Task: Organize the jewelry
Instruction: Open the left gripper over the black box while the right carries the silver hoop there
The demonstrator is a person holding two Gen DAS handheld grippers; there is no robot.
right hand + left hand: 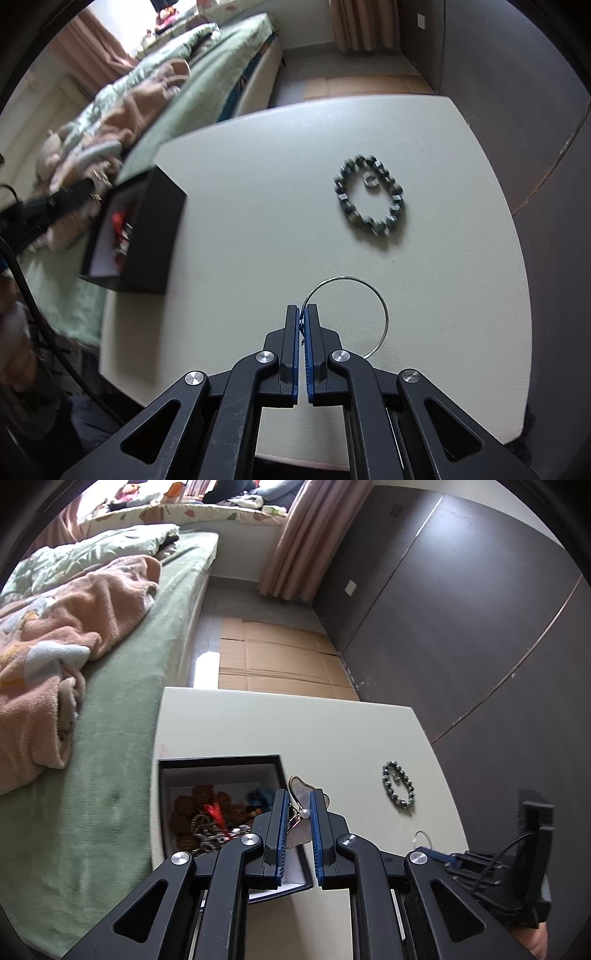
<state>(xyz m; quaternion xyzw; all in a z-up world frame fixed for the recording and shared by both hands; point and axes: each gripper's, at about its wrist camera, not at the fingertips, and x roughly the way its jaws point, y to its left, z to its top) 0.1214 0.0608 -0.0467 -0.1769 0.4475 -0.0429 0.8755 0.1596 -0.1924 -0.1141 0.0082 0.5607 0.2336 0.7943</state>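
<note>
My left gripper [298,805] is shut on a gold-rimmed pearl hair clip [300,812] and holds it at the right rim of the black jewelry box [218,762]. The box holds brown beads, chains and a red piece; it also shows in the right wrist view [155,229]. My right gripper [303,317] is shut on a thin silver wire hoop [384,314] just above the white table [258,206]. A dark beaded bracelet [369,199] with a small silver ring [370,181] inside it lies on the table ahead of the right gripper; the bracelet also shows in the left wrist view [399,788].
A bed with a green sheet [122,709] and a pink blanket [55,638] adjoins the table's left side. Flattened cardboard [277,661] lies on the floor beyond the table. A dark wardrobe wall [461,609] stands to the right.
</note>
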